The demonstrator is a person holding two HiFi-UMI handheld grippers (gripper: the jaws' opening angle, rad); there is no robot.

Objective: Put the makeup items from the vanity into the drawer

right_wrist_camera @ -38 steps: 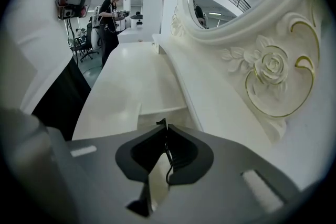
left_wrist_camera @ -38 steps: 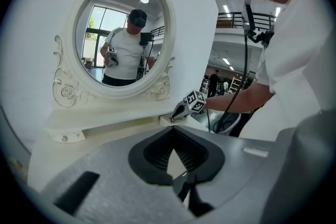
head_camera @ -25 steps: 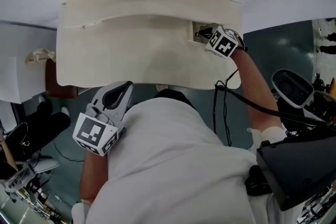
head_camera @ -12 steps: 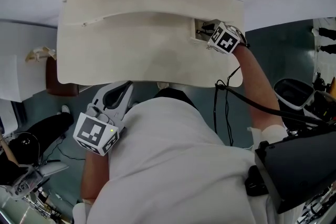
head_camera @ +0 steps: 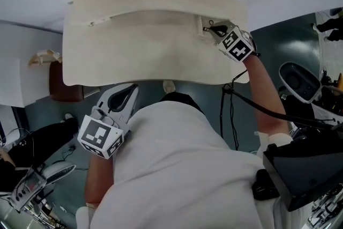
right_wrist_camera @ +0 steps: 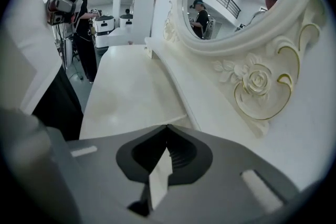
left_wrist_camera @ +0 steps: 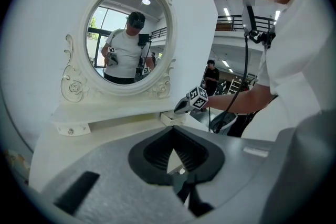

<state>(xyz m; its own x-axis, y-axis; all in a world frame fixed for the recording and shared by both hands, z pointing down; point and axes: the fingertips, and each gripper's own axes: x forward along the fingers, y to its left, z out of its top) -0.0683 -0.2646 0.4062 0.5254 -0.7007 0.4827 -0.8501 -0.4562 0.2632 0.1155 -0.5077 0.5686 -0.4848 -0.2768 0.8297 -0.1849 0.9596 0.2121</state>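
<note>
Standing at a white vanity [head_camera: 150, 61], a person holds the left gripper [head_camera: 128, 91] off the front edge, near the left corner, jaws pressed together on nothing. Across at the back right corner, the right gripper [head_camera: 217, 30], jaws likewise together and empty, sits at a small pulled-out drawer [left_wrist_camera: 171, 119]. No makeup items show on the top; whether any lie in that drawer cannot be made out. Closing it probably comes next: push squarely on its front so it slides straight. Counted: two grippers, one oval mirror [left_wrist_camera: 126, 39], two small drawers, the left drawer [left_wrist_camera: 71, 128] closed.
</note>
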